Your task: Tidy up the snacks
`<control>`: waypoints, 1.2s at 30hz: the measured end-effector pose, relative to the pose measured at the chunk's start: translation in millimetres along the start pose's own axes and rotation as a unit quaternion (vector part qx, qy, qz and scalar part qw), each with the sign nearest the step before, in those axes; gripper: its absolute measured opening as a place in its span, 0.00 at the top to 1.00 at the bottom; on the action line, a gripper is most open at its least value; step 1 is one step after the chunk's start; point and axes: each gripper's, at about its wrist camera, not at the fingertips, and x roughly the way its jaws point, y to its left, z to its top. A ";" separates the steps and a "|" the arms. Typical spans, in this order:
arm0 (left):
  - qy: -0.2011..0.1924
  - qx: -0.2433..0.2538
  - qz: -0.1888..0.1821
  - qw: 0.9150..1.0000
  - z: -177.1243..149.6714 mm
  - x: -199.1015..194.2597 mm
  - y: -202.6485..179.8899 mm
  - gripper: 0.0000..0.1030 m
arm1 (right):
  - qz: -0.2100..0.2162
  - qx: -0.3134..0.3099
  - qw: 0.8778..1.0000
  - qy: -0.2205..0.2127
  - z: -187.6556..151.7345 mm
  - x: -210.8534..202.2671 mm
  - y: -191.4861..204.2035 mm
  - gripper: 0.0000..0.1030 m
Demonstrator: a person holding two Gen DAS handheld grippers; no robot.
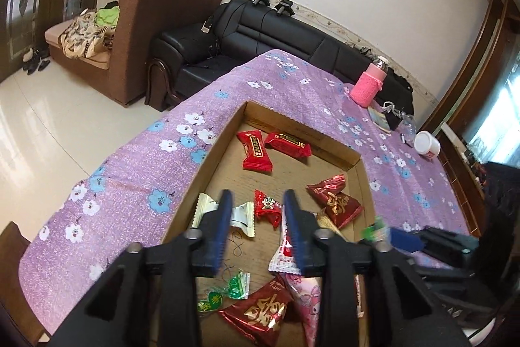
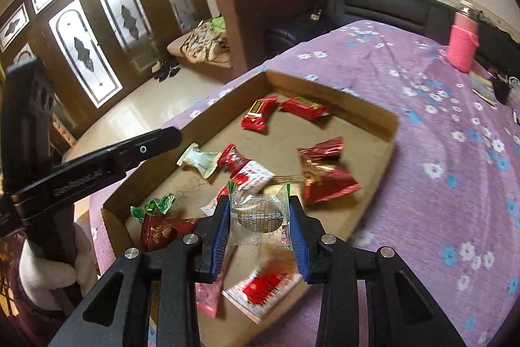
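Note:
A shallow cardboard tray [image 1: 208, 158] [image 2: 393, 119] lies on a purple floral tablecloth [image 1: 130, 184] and holds several wrapped snacks. They include two bright red packets [image 1: 253, 152] at the far end, dark red foil packets [image 1: 334, 197], and a small red candy [image 1: 268, 207]. A green candy [image 1: 227, 288] and a pink packet [image 1: 308, 298] lie nearer. My left gripper [image 1: 258, 195] hangs open over the tray with nothing between its fingers. My right gripper [image 2: 259, 204] is shut on a round snack in a clear wrapper [image 2: 258, 213], held above the tray's near end.
A pink-sleeved bottle [image 1: 369, 86] [image 2: 461, 44] and a white jar [image 1: 427, 143] stand at the cloth's far right. A black sofa [image 1: 260, 31] and a brown sofa [image 1: 130, 31] sit beyond the table. A white-gloved hand [image 2: 48, 265] holds the left gripper's handle.

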 end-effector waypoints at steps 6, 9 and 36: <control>-0.020 -0.019 -0.009 1.000 -0.5 -14.6 3.4 0.39 | 0.005 0.000 1.000 0.011 -3.9 15.0 5.9 0.55; -0.030 -0.026 -0.014 0.999 0.8 -23.1 2.5 0.36 | 0.013 0.009 1.000 0.007 -4.5 12.8 2.3 0.54; -0.184 0.098 0.175 0.962 -37.8 -108.2 -101.8 0.00 | -0.043 0.084 0.988 -0.121 -64.8 -93.2 -26.0 0.35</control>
